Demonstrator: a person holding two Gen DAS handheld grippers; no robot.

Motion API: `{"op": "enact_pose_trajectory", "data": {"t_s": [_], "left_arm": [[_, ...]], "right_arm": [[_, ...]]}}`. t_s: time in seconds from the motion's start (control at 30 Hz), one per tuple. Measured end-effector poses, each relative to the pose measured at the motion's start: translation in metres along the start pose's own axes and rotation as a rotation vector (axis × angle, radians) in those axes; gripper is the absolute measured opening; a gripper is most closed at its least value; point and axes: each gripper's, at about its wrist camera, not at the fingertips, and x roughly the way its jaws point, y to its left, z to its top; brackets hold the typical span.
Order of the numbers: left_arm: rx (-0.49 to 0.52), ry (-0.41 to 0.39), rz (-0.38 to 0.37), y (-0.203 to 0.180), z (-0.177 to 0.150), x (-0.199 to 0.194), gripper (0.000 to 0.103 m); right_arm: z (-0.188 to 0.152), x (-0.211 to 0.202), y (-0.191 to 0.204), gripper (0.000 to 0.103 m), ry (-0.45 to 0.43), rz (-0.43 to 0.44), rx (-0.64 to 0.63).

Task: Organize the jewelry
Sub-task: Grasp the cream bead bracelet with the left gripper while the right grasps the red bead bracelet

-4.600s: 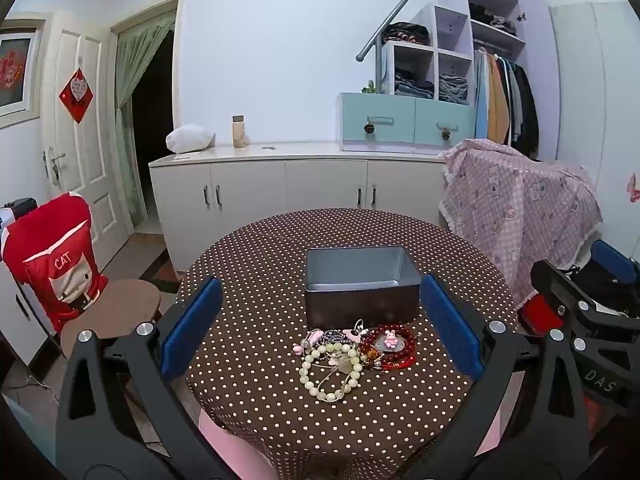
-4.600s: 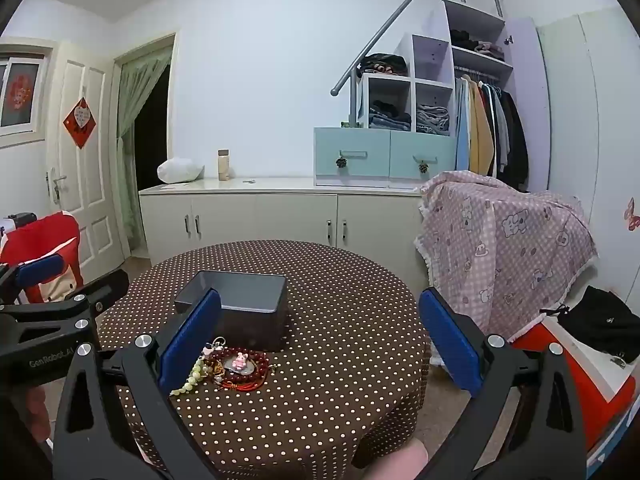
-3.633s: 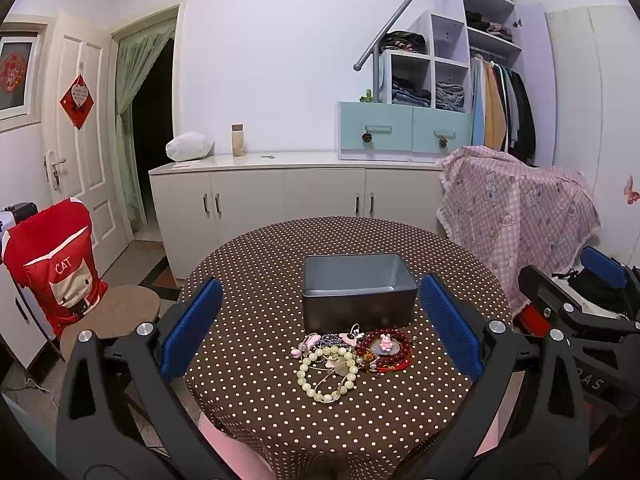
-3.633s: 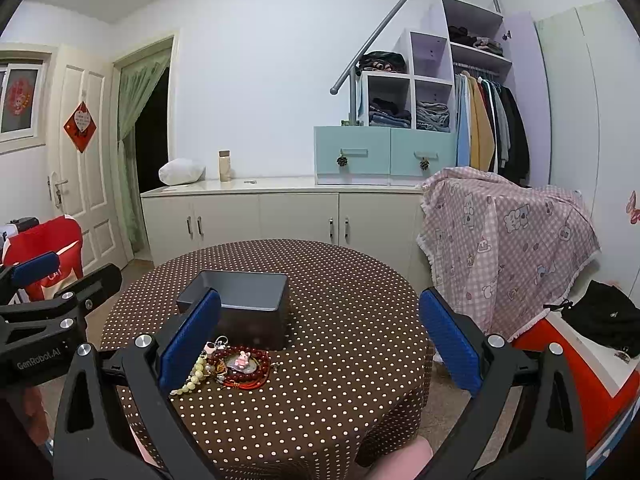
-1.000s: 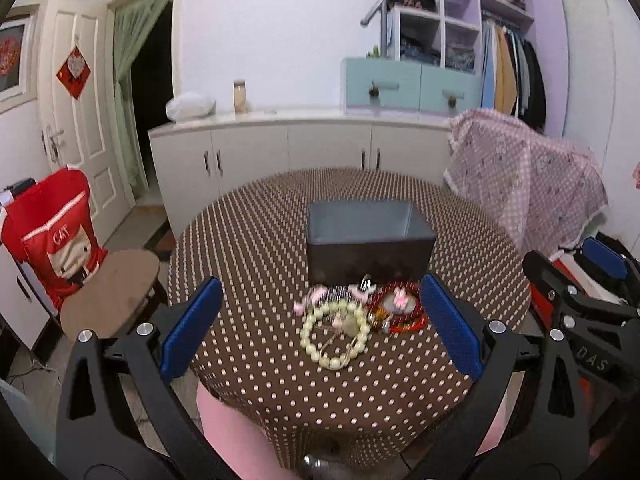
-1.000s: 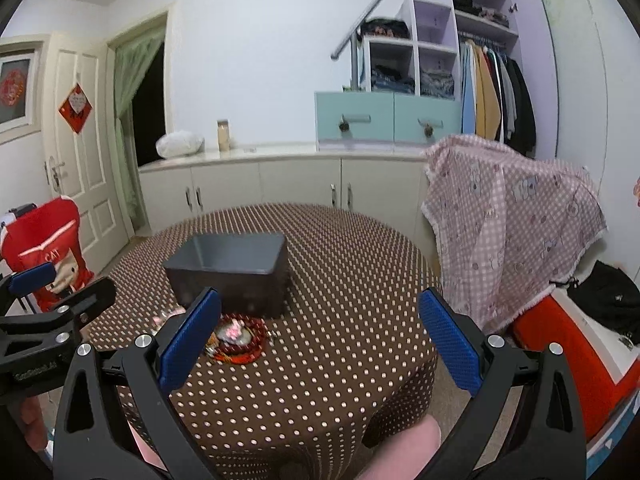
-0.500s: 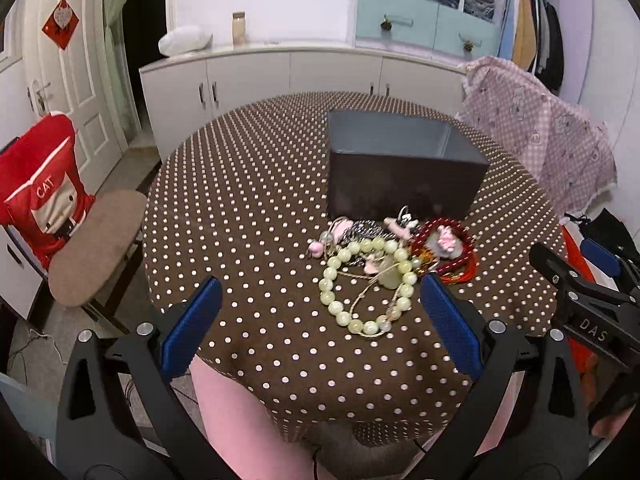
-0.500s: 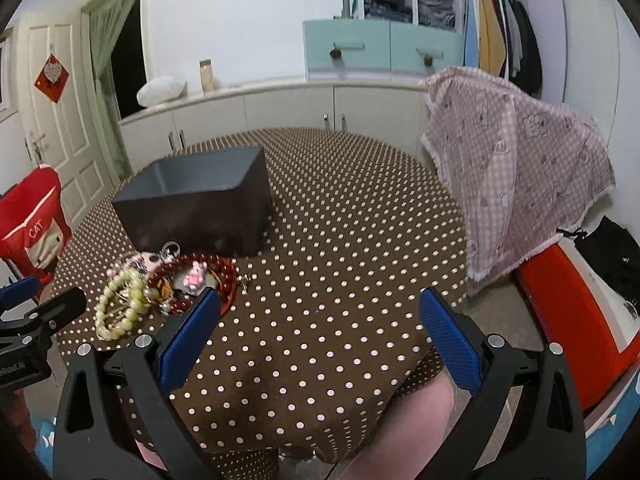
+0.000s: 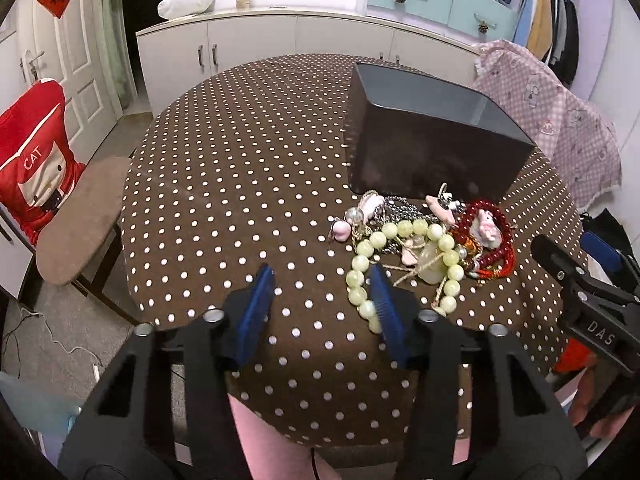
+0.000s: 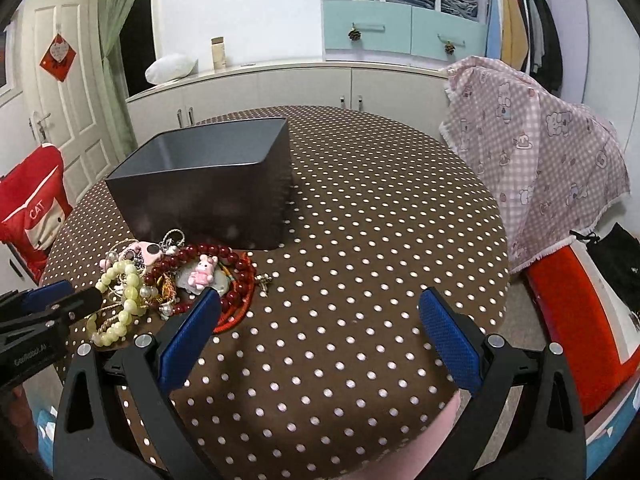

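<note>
A pile of jewelry lies on the polka-dot table in front of a dark grey box [image 9: 436,128]. It holds a pale green bead bracelet [image 9: 400,264], a dark red bead bracelet [image 9: 496,240] with a pink bunny charm [image 10: 202,274], and pink trinkets. My left gripper [image 9: 322,294] hovers over the table just left of the green beads, its jaws partly closed and empty. My right gripper [image 10: 320,320] is wide open and empty, right of the pile; its left finger [image 10: 188,336] is near the red beads [image 10: 236,280]. The box [image 10: 208,184] looks empty.
The round table [image 9: 240,152] has its near edge below both grippers. A chair with a red cushion [image 9: 32,168] stands left. A pink checked cloth [image 10: 536,152] covers something at the right. White cabinets [image 9: 280,40] line the back wall.
Both grippers have come down and forward toward the table and the jewelry pile. My left gripper's jaws have narrowed from wide open to a smaller gap. The right stays wide open.
</note>
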Motion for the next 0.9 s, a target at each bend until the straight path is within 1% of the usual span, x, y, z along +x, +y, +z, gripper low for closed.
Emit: {"op": "enact_pose_trajectory", "data": {"t_s": [0.03,0.07,0.17,0.23,0.27,0.3,0.37,0.43,0.47,0.53,0.57,0.6,0.63,0.7,0.73,0.8,0.9], "left_arm": [[0.002,-0.003,0.002,0.000,0.001,0.001,0.041],[0.003,-0.004,0.004,0.000,0.001,0.002,0.037],[0.006,-0.009,0.000,0.002,0.004,0.004,0.034],[0.016,-0.016,0.006,0.003,0.005,0.005,0.028],[0.020,-0.019,0.007,0.003,0.006,0.005,0.020],[0.019,-0.019,0.006,0.005,0.006,0.006,0.015],[0.003,-0.012,-0.005,0.010,0.009,0.007,0.012],[-0.009,-0.006,-0.032,0.014,0.011,0.007,0.011],[-0.016,-0.003,-0.040,0.016,0.011,0.007,0.011],[-0.023,0.001,-0.054,0.018,0.011,0.008,0.011],[-0.026,0.002,-0.060,0.019,0.011,0.008,0.011],[-0.029,0.002,-0.061,0.020,0.012,0.007,0.011],[-0.030,0.001,-0.061,0.021,0.011,0.007,0.011],[-0.039,0.000,-0.061,0.024,0.011,0.006,0.011],[-0.045,0.000,-0.064,0.026,0.011,0.006,0.011],[-0.051,-0.004,-0.071,0.029,0.011,0.004,0.011],[-0.055,-0.014,-0.072,0.032,0.013,0.002,0.010]], "right_arm": [[0.001,0.001,0.002,0.095,-0.001,0.001,-0.006],[0.002,0.002,0.002,0.095,-0.006,0.002,-0.015],[0.006,0.005,0.007,0.095,-0.027,0.008,-0.052],[0.008,0.008,0.013,0.095,-0.038,0.004,-0.081],[0.009,0.010,0.015,0.095,-0.044,0.002,-0.099],[0.010,0.012,0.017,0.095,-0.050,-0.005,-0.121],[0.012,0.016,0.020,0.093,-0.056,-0.015,-0.158],[0.013,0.021,0.022,0.080,-0.050,-0.012,-0.181],[0.013,0.025,0.023,0.076,-0.039,-0.018,-0.187],[0.012,0.033,0.023,0.063,-0.016,0.000,-0.194],[0.011,0.035,0.023,0.058,-0.009,0.005,-0.197],[0.011,0.036,0.023,0.048,-0.010,0.013,-0.203],[0.010,0.036,0.023,0.044,-0.014,0.021,-0.206],[0.010,0.035,0.025,0.019,-0.015,0.030,-0.207],[0.009,0.034,0.024,0.012,-0.015,0.031,-0.203],[0.009,0.033,0.023,0.008,-0.019,0.045,-0.194],[0.009,0.028,0.020,0.006,-0.029,0.056,-0.173]]}}
